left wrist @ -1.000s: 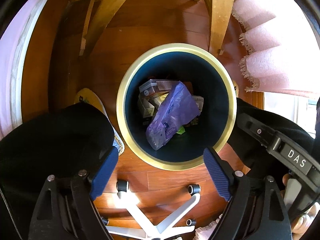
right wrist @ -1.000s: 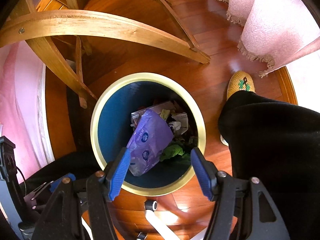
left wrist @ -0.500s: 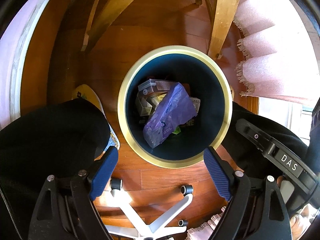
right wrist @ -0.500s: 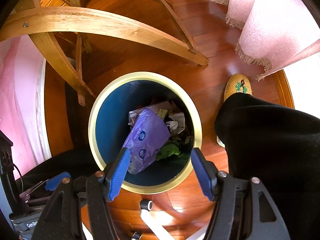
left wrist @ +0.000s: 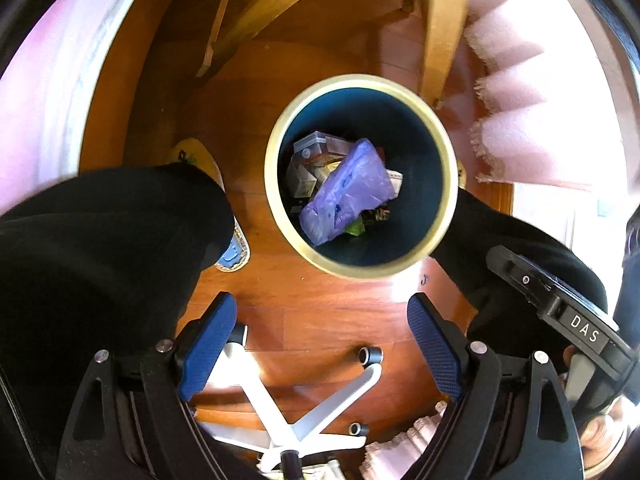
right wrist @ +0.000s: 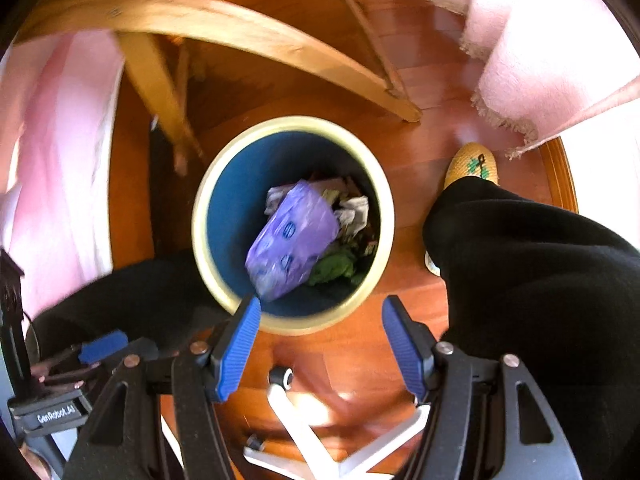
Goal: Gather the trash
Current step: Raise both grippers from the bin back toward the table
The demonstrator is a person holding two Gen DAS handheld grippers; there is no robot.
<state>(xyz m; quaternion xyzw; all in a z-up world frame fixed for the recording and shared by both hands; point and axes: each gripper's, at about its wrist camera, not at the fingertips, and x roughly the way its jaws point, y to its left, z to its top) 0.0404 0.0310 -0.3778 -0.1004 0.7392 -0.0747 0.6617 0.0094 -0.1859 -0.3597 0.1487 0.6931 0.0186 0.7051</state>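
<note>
**Both grippers released above the waste bin**

At far left my black trouser leg covers a yellow slipper on the wooden floor. My left gripper points steeply down, blue pads spread wide, nothing between them. Beyond it stands the round bin, blue inside with a pale rim; the purple plastic bag lies on top of paper and packaging trash inside. My right gripper is likewise released and empty, just near of the bin rim. A white chair base sits nearest; pink fringed cloth hangs at far right
</note>
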